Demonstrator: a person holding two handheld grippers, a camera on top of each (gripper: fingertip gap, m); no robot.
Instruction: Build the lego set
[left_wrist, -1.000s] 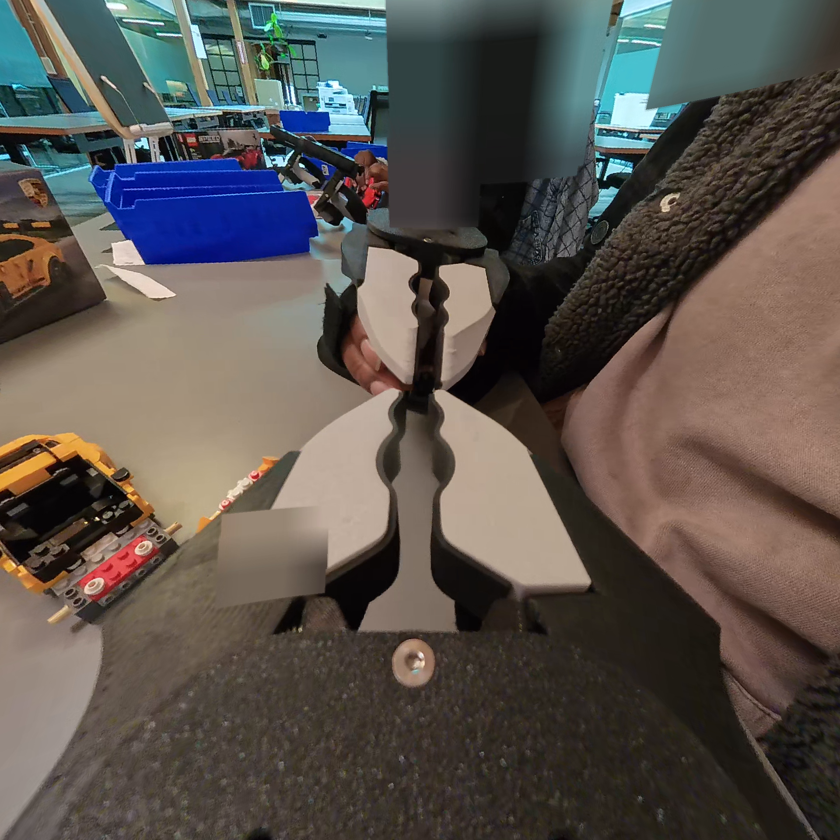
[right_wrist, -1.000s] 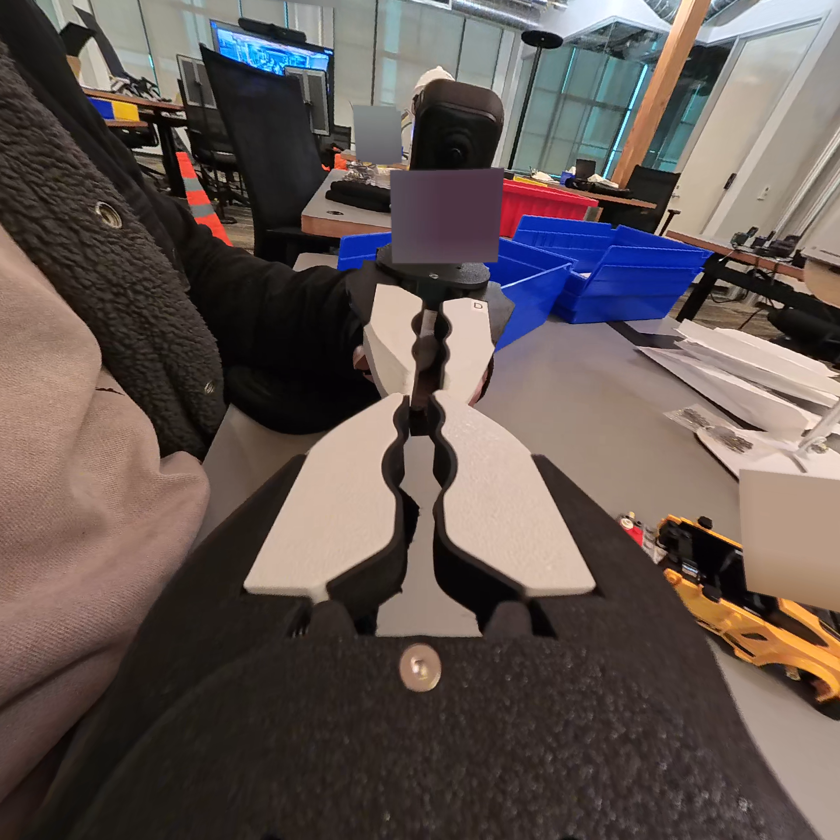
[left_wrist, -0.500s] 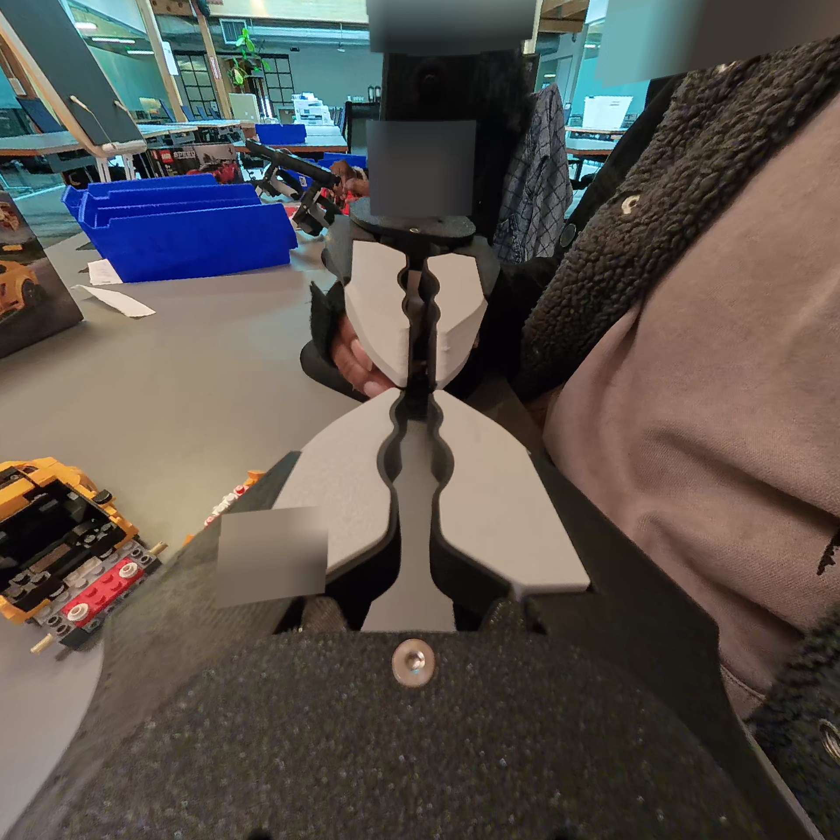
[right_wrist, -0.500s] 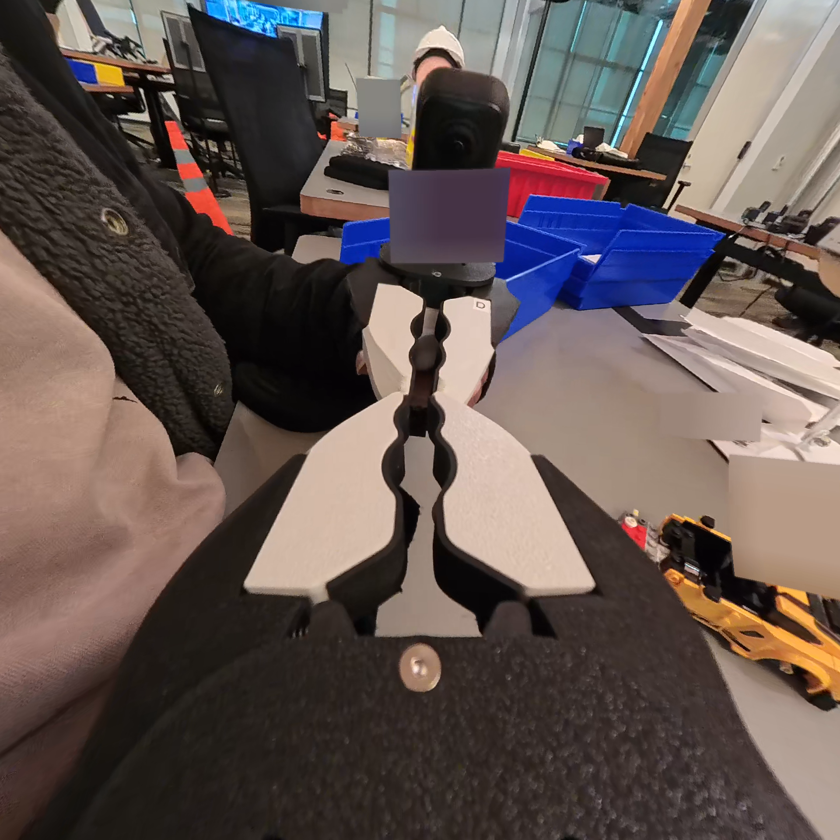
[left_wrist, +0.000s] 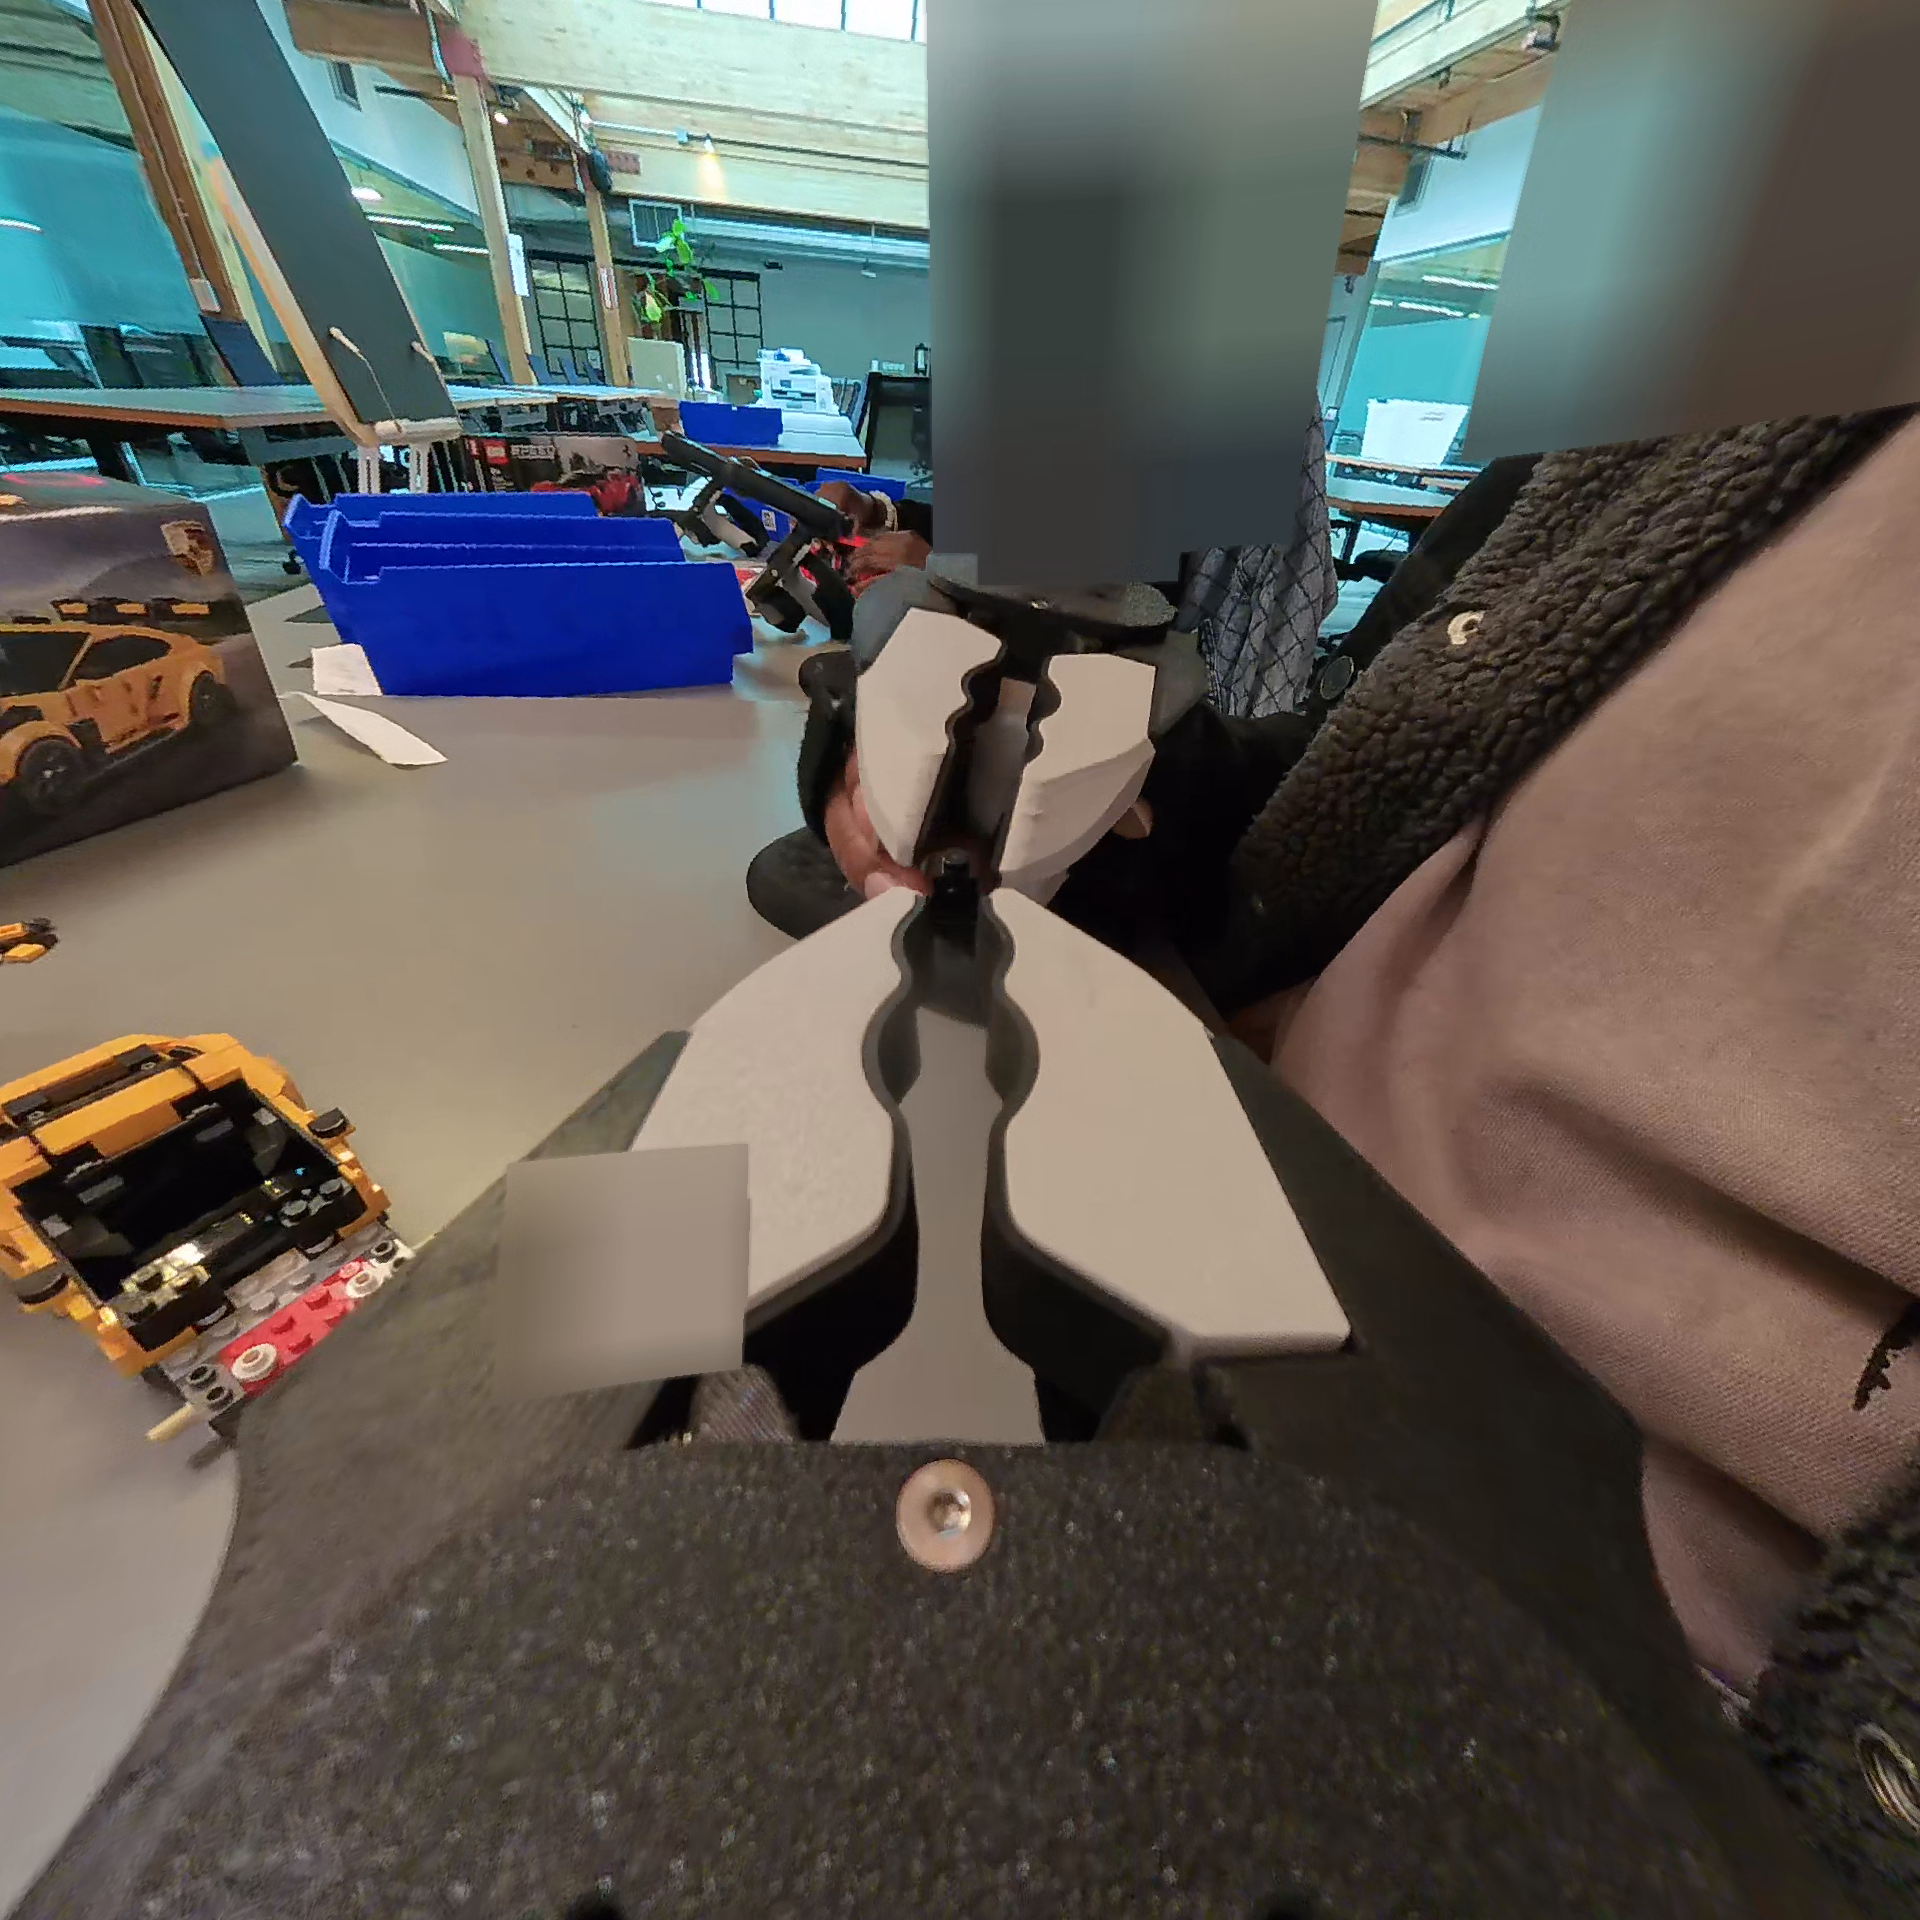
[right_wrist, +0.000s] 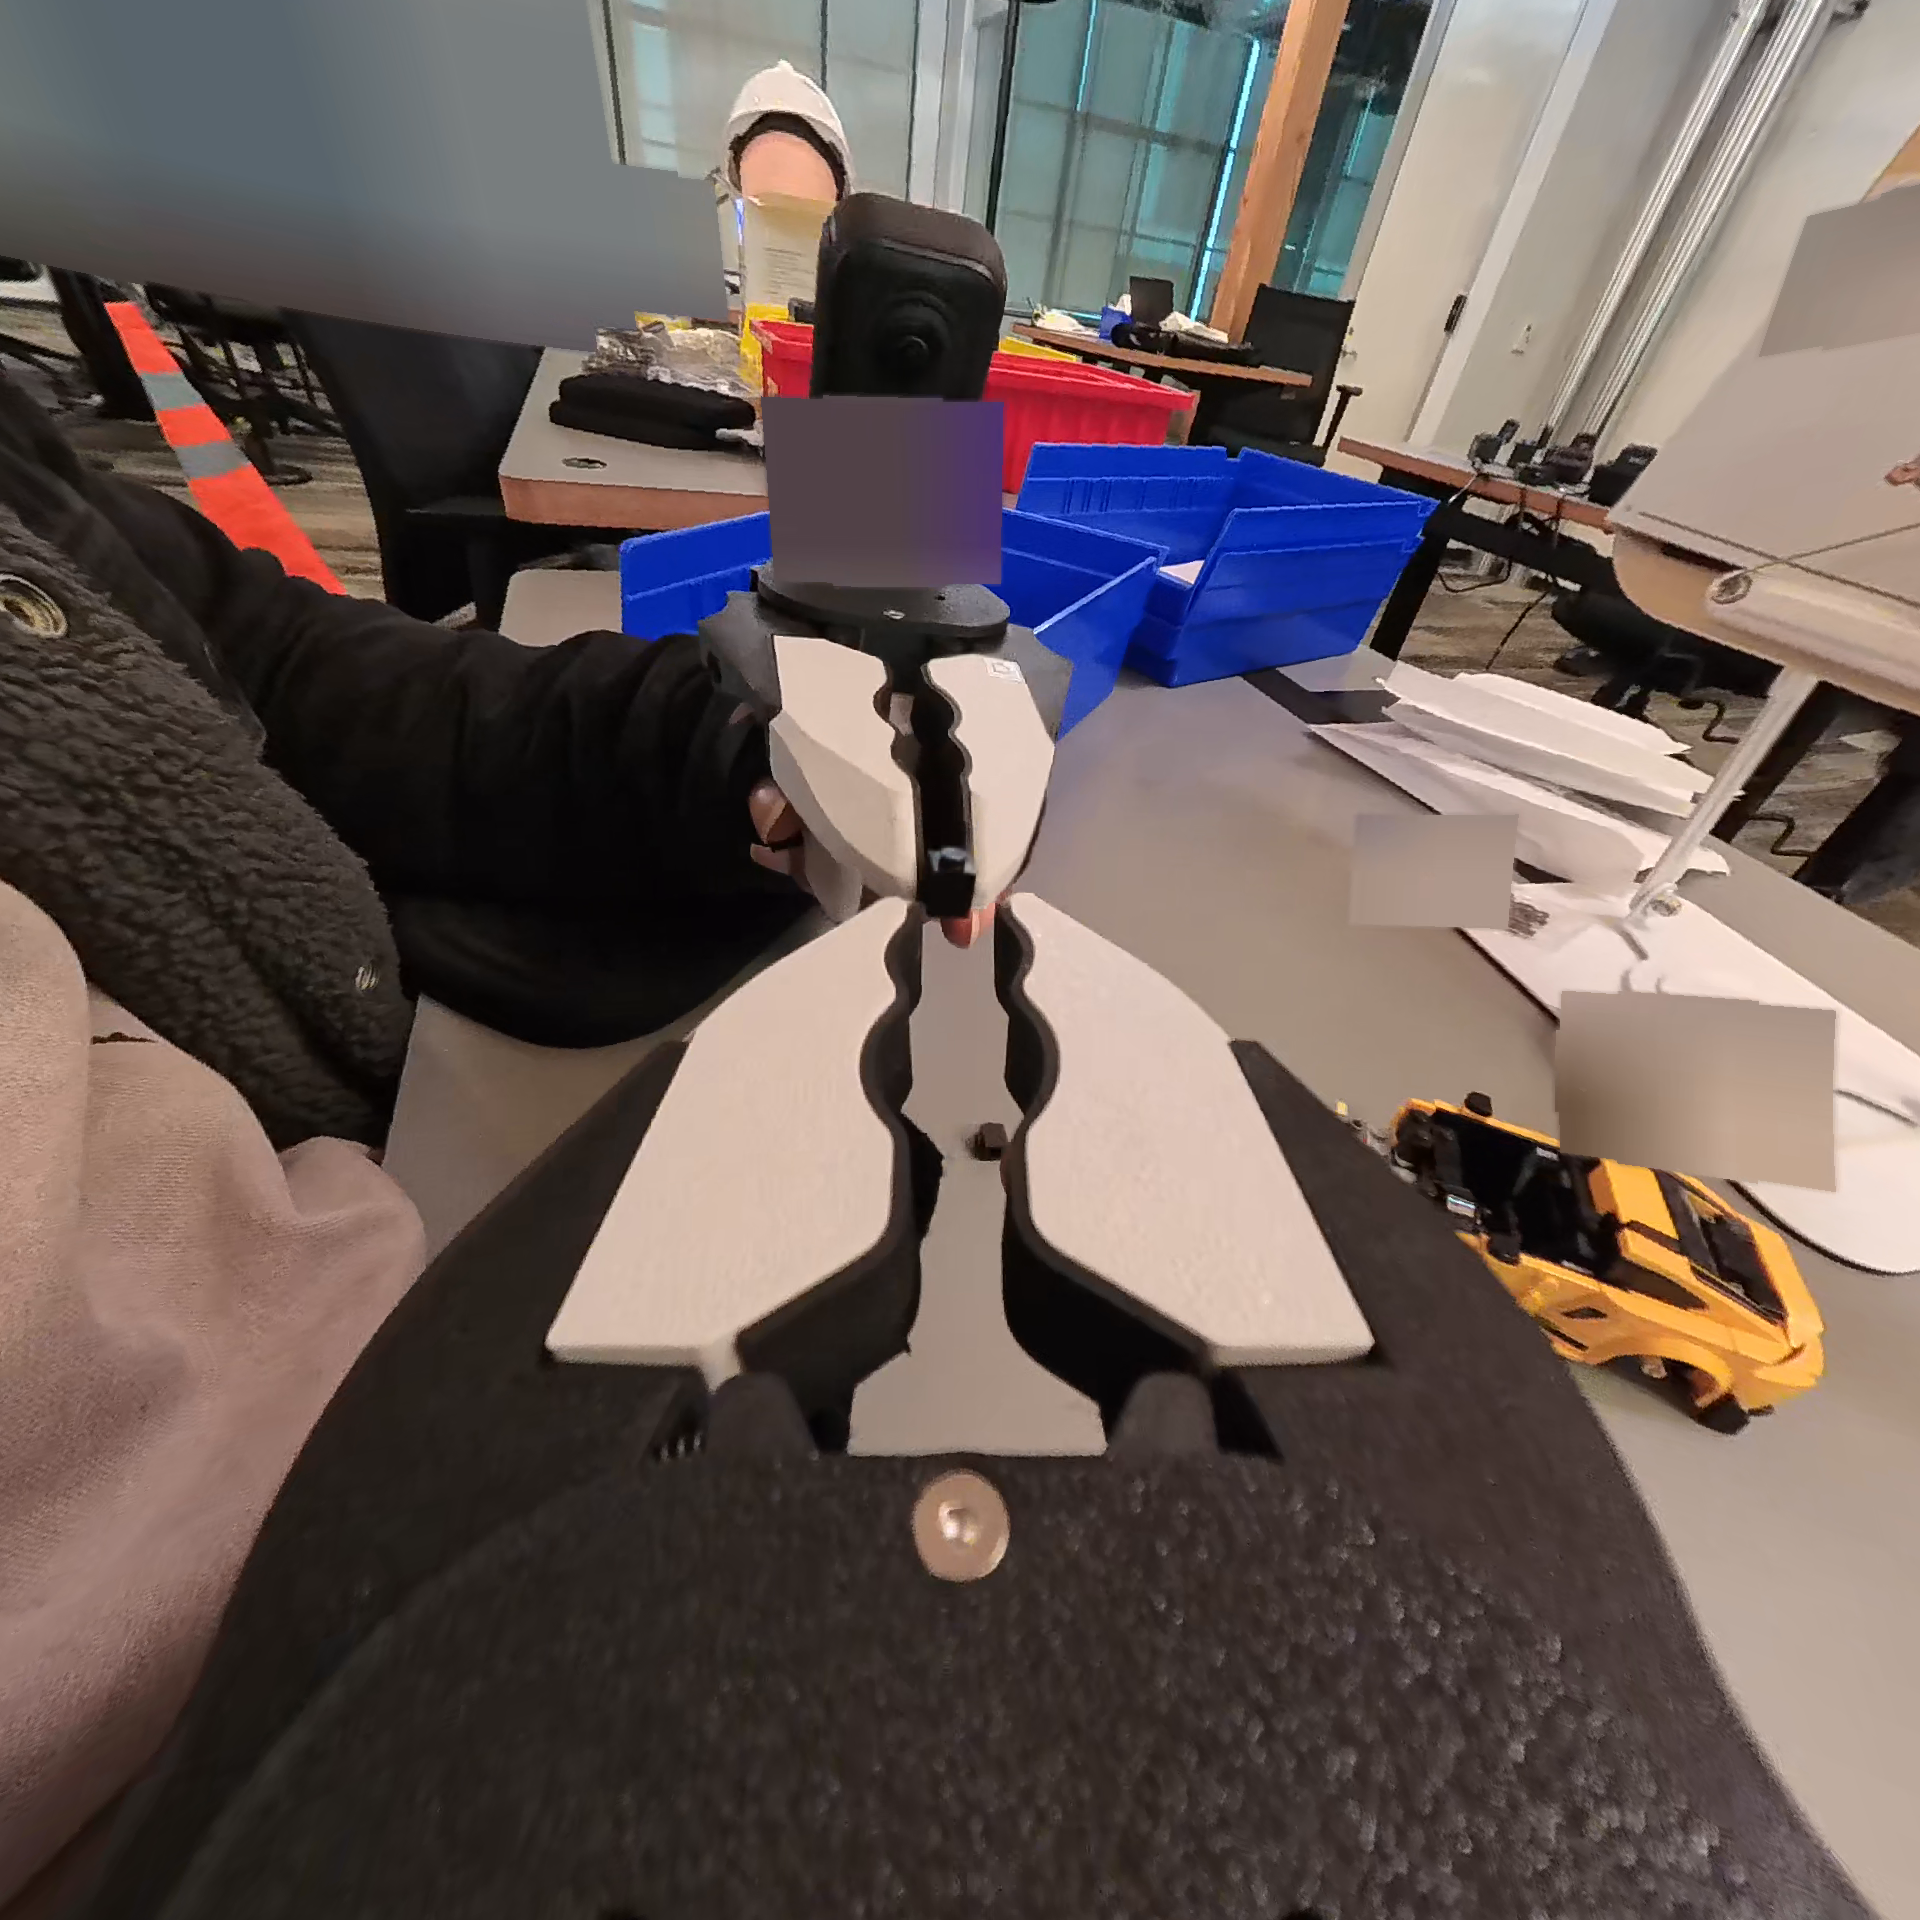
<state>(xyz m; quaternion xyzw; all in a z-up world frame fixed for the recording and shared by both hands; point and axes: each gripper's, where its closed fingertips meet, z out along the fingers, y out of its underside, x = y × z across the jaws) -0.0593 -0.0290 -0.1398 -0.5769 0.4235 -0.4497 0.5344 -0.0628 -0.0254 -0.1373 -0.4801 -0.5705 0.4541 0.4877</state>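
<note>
Above the table's edge, the left gripper (left_wrist: 951, 914) clamps a small black piece (left_wrist: 951, 871) just before the parted right gripper (right_wrist: 954, 914).

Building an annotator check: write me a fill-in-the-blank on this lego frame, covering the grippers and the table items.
1. The left gripper is shut on a small ___ lego piece.
2. The right gripper is ___.
3. The lego car on the table is mostly ___.
4. The stacked bins behind it are ___.

Missing words: black; open; yellow; blue
</note>
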